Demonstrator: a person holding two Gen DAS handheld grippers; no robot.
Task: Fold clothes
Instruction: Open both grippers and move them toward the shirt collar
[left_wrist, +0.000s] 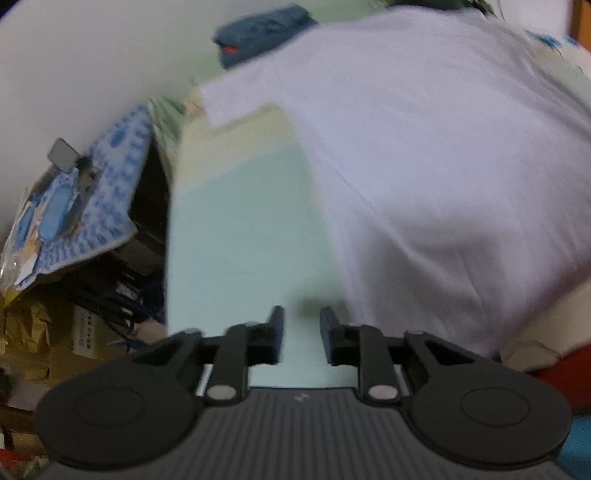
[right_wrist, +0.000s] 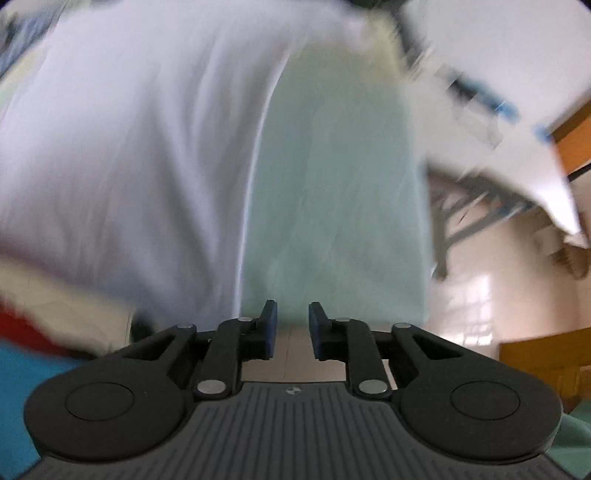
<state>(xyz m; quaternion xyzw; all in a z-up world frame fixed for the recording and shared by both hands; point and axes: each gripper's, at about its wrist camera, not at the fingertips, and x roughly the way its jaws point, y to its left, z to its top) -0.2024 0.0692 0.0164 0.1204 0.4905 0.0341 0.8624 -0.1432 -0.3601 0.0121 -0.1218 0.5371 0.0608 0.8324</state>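
A white T-shirt (left_wrist: 424, 147) lies spread on a pale green sheet (left_wrist: 240, 229); one short sleeve (left_wrist: 236, 98) points to the left. My left gripper (left_wrist: 301, 332) hovers over the bare sheet just left of the shirt's lower edge, jaws a little apart with nothing between them. In the right wrist view the same white T-shirt (right_wrist: 129, 147) fills the left side, its edge running down beside the green sheet (right_wrist: 332, 203). My right gripper (right_wrist: 291, 328) is above the sheet's near edge, right of the shirt, jaws slightly apart and empty. Both views are blurred.
A blue garment (left_wrist: 258, 33) lies beyond the shirt. Left of the bed are blue-patterned packets (left_wrist: 92, 192), boxes and cables (left_wrist: 122, 306). A red and blue cloth (right_wrist: 22, 343) sits near the shirt's lower corner. A tiled floor (right_wrist: 498, 288) and wooden furniture (right_wrist: 546, 354) lie right.
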